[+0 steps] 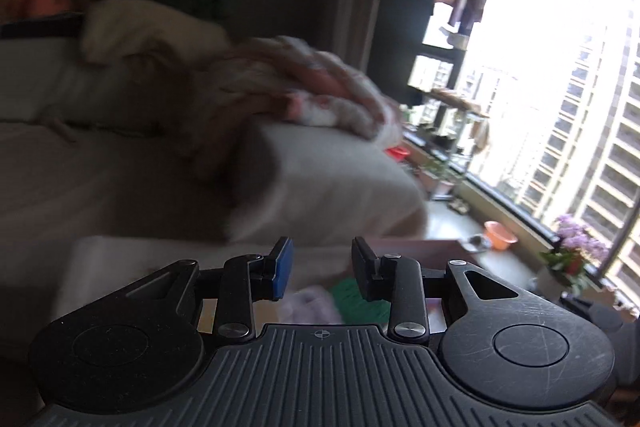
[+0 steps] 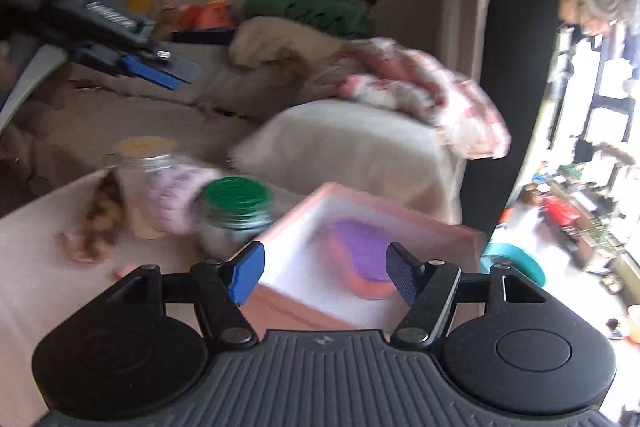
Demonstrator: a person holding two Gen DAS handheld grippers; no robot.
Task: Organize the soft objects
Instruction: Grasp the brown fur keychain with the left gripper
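In the right wrist view my right gripper [image 2: 326, 277] is open and empty, just above the near side of a pink box [image 2: 440, 227] with a white inside. A purple and pink sponge [image 2: 362, 257] lies in the box. A lilac fluffy cloth [image 2: 176, 195] and a brown and pink soft thing [image 2: 98, 225] lie on the table to the left. The left gripper [image 2: 160, 71] shows far left, raised. In the left wrist view my left gripper [image 1: 322, 269] is open and empty, high over the table; the lilac cloth [image 1: 310, 307] shows blurred below it.
A jar with a green lid [image 2: 236, 205] and a clear jar with a tan lid [image 2: 148, 159] stand left of the box. A beige sofa [image 2: 360, 147] with a pink blanket [image 2: 420, 87] and green cushion [image 2: 312, 5] lies behind. A window [image 1: 560, 107] is at the right.
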